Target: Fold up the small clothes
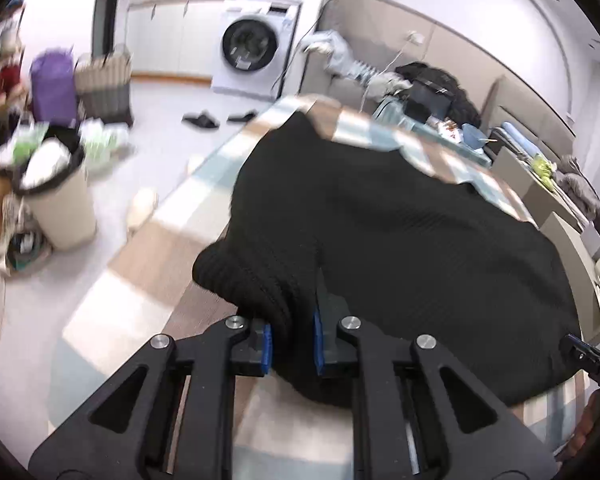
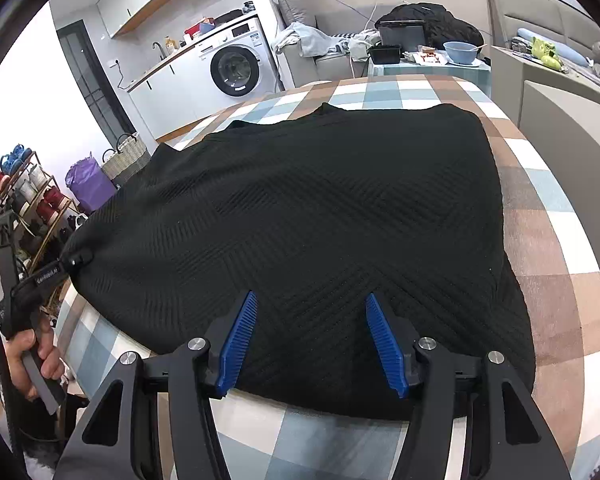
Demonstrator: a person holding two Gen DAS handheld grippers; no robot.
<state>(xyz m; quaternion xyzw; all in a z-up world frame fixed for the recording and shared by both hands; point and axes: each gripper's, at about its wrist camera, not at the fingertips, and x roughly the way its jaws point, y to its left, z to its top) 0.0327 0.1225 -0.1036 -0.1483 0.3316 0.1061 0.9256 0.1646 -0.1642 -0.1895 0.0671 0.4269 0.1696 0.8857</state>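
Observation:
A black ribbed knit garment [image 2: 308, 208] lies spread on the checked tablecloth [image 2: 548, 216]. My left gripper [image 1: 292, 336] is shut on a bunched corner of the garment [image 1: 260, 280], with black fabric pinched between its blue pads [image 1: 266, 346]. In the right wrist view this gripper [image 2: 74, 260] sits at the garment's left corner, held by a person's hand [image 2: 32, 356]. My right gripper [image 2: 311, 296] stands open over the near hem, its blue pads [image 2: 384, 344] wide apart on either side of flat fabric. Its tip [image 1: 584, 354] shows at the right edge of the left wrist view.
A washing machine [image 2: 234, 66] stands at the back. Left of the table are a bin [image 1: 60, 200], a purple bag [image 1: 54, 84], a woven basket [image 2: 126, 156] and a shoe rack [image 2: 24, 196]. Beyond the table are a sofa with clothes [image 2: 312, 44] and a blue bowl [image 2: 462, 52].

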